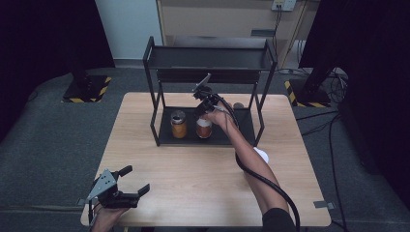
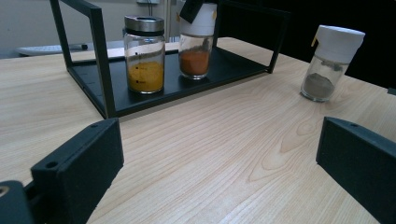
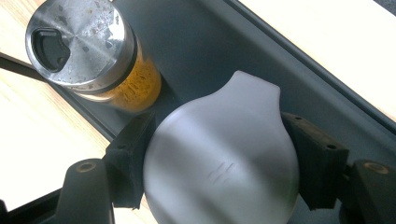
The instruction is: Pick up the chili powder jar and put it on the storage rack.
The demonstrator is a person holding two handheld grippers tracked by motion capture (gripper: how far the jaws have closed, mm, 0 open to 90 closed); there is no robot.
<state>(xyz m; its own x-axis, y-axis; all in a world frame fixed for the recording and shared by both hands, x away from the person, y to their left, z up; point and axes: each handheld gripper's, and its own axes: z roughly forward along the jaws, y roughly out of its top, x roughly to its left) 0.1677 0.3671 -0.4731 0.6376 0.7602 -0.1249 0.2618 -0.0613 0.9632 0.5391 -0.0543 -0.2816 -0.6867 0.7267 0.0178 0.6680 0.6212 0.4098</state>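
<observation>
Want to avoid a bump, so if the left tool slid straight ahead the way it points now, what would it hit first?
Bare table first. Farther on, probably the black rack's front edge by the yellow spice jar; depth is hard to judge. The grey-powder jar stands off to the side.

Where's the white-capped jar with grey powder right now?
In the left gripper view, the grey-powder jar stands on the bare table, to the right of the black rack, outside it.

A steel-lidded yellow spice jar (image 2: 144, 53) stands upright on the black rack's (image 2: 223, 65) bottom shelf.
</observation>
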